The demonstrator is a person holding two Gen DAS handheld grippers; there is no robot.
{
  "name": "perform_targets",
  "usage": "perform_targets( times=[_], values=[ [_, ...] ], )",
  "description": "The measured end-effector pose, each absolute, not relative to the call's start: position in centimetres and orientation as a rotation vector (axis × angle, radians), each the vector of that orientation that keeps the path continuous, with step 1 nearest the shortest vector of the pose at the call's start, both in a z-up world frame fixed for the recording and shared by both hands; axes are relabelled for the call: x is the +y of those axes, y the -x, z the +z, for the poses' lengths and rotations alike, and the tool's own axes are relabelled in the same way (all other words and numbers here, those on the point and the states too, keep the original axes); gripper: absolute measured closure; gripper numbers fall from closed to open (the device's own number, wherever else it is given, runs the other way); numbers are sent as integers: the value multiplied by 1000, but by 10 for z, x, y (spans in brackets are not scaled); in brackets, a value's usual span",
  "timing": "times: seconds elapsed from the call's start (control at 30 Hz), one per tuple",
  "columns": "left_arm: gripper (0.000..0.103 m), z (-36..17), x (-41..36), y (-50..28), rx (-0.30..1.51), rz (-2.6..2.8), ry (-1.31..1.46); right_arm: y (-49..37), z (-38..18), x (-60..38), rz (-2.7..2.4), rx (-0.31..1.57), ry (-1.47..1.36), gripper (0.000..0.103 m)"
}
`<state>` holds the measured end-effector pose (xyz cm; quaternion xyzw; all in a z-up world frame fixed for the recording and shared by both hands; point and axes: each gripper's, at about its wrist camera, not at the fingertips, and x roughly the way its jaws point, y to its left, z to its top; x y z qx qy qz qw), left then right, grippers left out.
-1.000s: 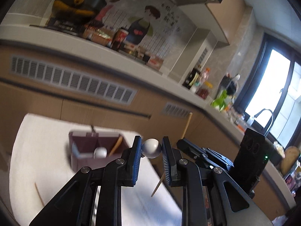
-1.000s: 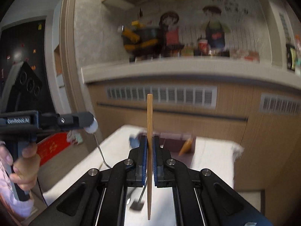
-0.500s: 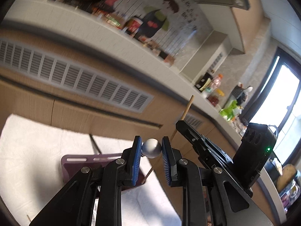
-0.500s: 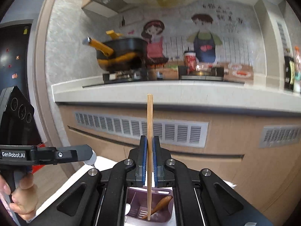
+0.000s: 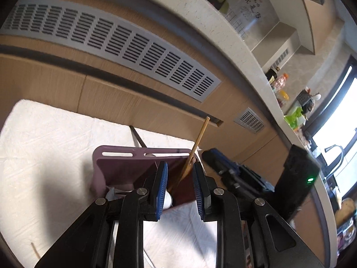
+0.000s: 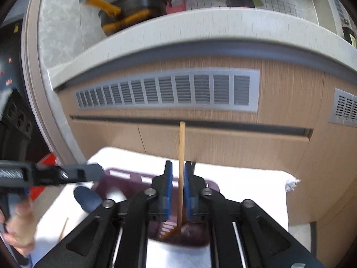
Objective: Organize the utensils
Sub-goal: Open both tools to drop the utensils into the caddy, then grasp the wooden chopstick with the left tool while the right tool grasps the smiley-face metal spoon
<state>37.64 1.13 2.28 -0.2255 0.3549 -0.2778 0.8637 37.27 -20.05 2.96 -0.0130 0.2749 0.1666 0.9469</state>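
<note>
A purple utensil caddy (image 5: 125, 167) stands on a white cloth (image 5: 44, 147); it also shows in the right wrist view (image 6: 125, 185). My left gripper (image 5: 178, 189) is open and empty just above the caddy. A white round-ended utensil (image 5: 167, 198) sits in the caddy below it. My right gripper (image 6: 178, 189) is open over the caddy's right side. A wooden chopstick (image 6: 181, 167) stands upright between its jaws with its lower end in the caddy. The same chopstick (image 5: 198, 143) leans out of the caddy in the left wrist view.
A dark blue spoon (image 6: 87, 198) and a thin wooden stick (image 6: 62, 230) lie on the cloth left of the caddy. A black handle (image 5: 137, 137) sticks out behind it. Wooden cabinets with grey vents (image 6: 169, 89) rise close behind the cloth, under a white counter (image 6: 178, 29).
Both grippers came down over the caddy. The left one opened and the white ball-ended utensil dropped into the caddy. The right one opened around the chopstick, whose lower end now rests inside.
</note>
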Motion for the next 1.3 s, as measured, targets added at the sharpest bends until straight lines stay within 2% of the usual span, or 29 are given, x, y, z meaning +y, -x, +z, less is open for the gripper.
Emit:
perform_targets(
  times=[0.03, 0.13, 0.17, 0.27, 0.33, 0.4, 0.63, 0.93, 1.1, 1.17, 1.2, 1.23, 1.3],
  values=[
    [77, 26, 15, -370, 732, -576, 461, -368, 26, -199, 331, 563, 44, 79],
    [66, 35, 29, -346, 688, -510, 406, -350, 20, -200, 322, 576, 68, 71],
    [65, 37, 36, -337, 677, -471, 381, -345, 19, -200, 321, 582, 75, 70],
    [64, 34, 54, -313, 674, -368, 310, -324, 14, -197, 311, 594, 109, 58],
    [60, 25, 62, -300, 698, -305, 262, -307, 9, -190, 311, 598, 144, 42],
    [58, 10, 71, -284, 731, -245, 229, -294, 5, -185, 323, 603, 164, 32],
    [56, -43, 93, -240, 825, -102, 172, -263, -17, -154, 345, 659, 249, 12],
    [55, -85, 96, -214, 895, -66, 147, -249, -65, -108, 303, 786, 407, 1],
    [55, -85, 101, -212, 893, -56, 168, -252, -75, -93, 283, 857, 423, 1],
    [55, -86, 105, -211, 893, -54, 183, -253, -77, -90, 296, 864, 393, 8],
    [55, -87, 108, -211, 894, -50, 187, -255, -78, -88, 293, 876, 385, 23],
    [55, -87, 110, -211, 895, -47, 192, -257, -80, -86, 294, 896, 372, 44],
    [55, -87, 112, -211, 898, -48, 204, -266, -85, -85, 322, 956, 319, 67]
  ],
)
